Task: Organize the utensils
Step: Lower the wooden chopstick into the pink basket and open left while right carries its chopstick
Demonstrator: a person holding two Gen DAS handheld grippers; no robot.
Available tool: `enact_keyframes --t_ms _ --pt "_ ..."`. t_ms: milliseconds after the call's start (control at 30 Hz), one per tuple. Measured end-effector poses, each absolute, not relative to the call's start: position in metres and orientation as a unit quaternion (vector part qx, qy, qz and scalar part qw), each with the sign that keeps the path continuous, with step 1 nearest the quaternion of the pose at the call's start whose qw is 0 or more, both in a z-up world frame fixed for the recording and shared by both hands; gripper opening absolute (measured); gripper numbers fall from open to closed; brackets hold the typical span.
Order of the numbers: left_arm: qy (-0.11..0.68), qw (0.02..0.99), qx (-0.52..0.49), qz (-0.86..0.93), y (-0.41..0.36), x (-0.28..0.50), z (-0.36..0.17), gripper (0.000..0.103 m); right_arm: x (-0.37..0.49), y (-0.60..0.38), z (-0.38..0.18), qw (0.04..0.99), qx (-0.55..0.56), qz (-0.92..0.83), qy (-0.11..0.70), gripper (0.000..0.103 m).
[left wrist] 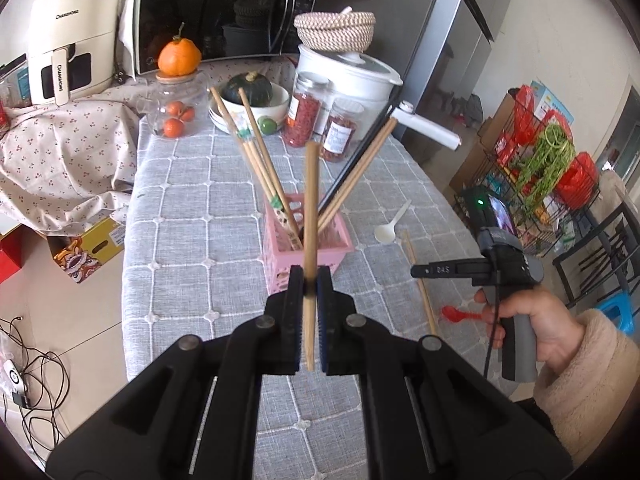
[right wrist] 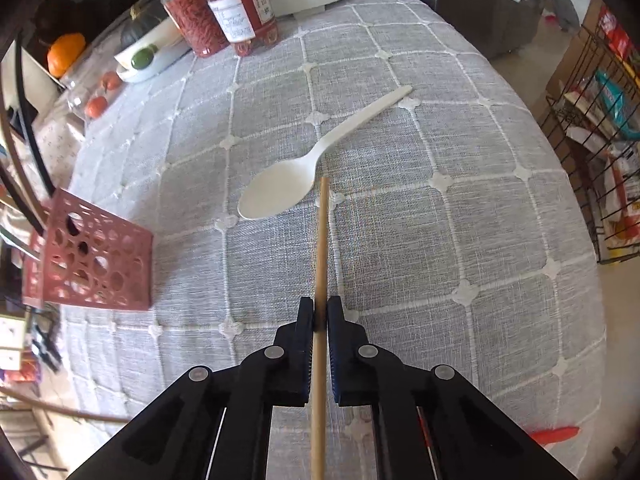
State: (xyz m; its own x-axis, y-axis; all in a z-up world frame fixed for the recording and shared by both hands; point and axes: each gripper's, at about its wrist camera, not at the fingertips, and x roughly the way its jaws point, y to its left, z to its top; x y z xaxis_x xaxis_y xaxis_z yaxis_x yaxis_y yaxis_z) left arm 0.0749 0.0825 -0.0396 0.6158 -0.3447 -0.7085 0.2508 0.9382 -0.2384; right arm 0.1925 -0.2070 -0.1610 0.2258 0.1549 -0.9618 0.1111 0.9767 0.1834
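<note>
My left gripper point(left wrist: 309, 280) is shut on a wooden chopstick point(left wrist: 310, 200), held upright just in front of the pink perforated holder point(left wrist: 316, 258), which holds several chopsticks. My right gripper point(right wrist: 320, 312) is shut on another wooden chopstick point(right wrist: 321, 240) that lies low over the grey checked tablecloth point(right wrist: 440, 240); its tip ends beside a white plastic spoon point(right wrist: 288, 190). The holder also shows at the left of the right wrist view point(right wrist: 96, 268). In the left wrist view the right gripper point(left wrist: 424, 271) hovers over that chopstick point(left wrist: 420, 280), near the white spoon point(left wrist: 390, 230) and a red spoon point(left wrist: 456, 314).
At the table's far end stand two jars point(left wrist: 320, 124), a bowl with a squash point(left wrist: 256, 100), a glass jar of oranges point(left wrist: 174, 108), a white pot point(left wrist: 348, 72) and a microwave point(left wrist: 224, 12). A wire rack point(left wrist: 540, 168) stands right of the table.
</note>
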Motion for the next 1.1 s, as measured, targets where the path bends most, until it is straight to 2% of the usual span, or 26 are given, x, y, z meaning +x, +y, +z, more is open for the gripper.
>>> enact_keyframes --t_ms 333,533,767,1000,1100 --pt "0.274 0.944 -0.1 -0.156 0.098 0.062 0.012 0.007 0.163 -0.227 -0.094 0.822 0.14 0.06 0.548 0.007" --pt "0.218 0.959 -0.112 -0.145 0.094 0.068 0.019 0.007 0.149 -0.228 -0.067 0.839 0.144 0.076 0.519 0.007" --pt "0.229 0.956 -0.115 -0.14 0.08 0.088 0.005 0.007 0.148 -0.222 -0.061 0.845 0.138 0.085 0.509 0.007" --pt "0.284 0.941 -0.119 -0.138 0.07 0.113 -0.02 0.007 0.146 -0.223 -0.058 0.847 0.14 0.087 0.506 0.007" --pt "0.284 0.942 -0.117 -0.133 0.069 0.119 -0.024 0.007 0.145 -0.224 -0.056 0.847 0.142 0.09 0.504 0.007"
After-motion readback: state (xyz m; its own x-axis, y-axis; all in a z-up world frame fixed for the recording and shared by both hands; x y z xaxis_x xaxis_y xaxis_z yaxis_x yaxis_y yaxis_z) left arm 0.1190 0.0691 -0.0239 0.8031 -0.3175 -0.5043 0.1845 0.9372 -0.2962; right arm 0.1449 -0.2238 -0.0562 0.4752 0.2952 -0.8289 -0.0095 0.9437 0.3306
